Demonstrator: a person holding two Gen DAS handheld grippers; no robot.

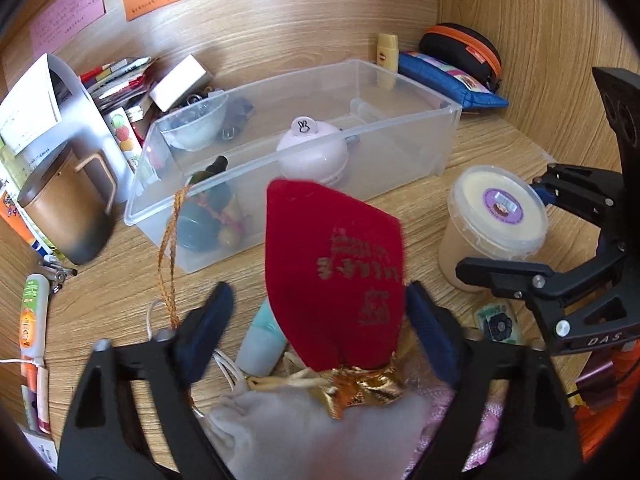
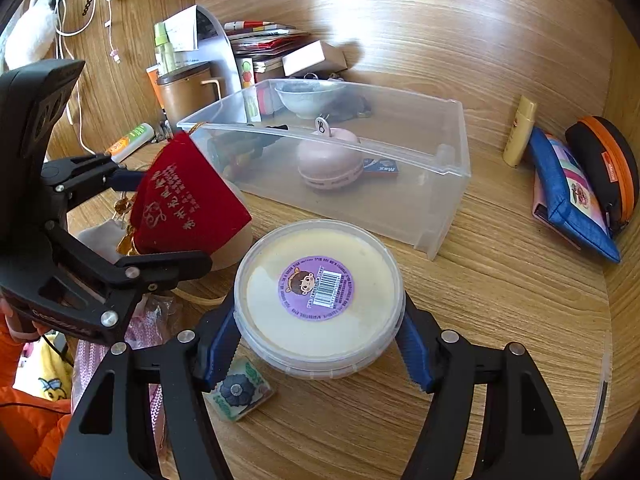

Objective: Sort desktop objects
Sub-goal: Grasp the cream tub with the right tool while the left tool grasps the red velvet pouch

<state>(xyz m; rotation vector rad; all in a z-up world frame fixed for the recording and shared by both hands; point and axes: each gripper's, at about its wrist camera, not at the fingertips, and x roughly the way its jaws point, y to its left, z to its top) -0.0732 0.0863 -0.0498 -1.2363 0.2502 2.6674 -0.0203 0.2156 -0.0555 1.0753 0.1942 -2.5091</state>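
Both loaded: left gripper fingers pinch the red pouch; right gripper fingers clamp the tub; clear bin lies straight ahead, pouch nearer.

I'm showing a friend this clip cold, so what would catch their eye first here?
Probably the bright red velvet pouch with gold lettering, held up between the fingers of the left gripper in front of the clear plastic bin. Next, the round cream tub with a purple sticker, gripped by the right gripper on the wooden desk.
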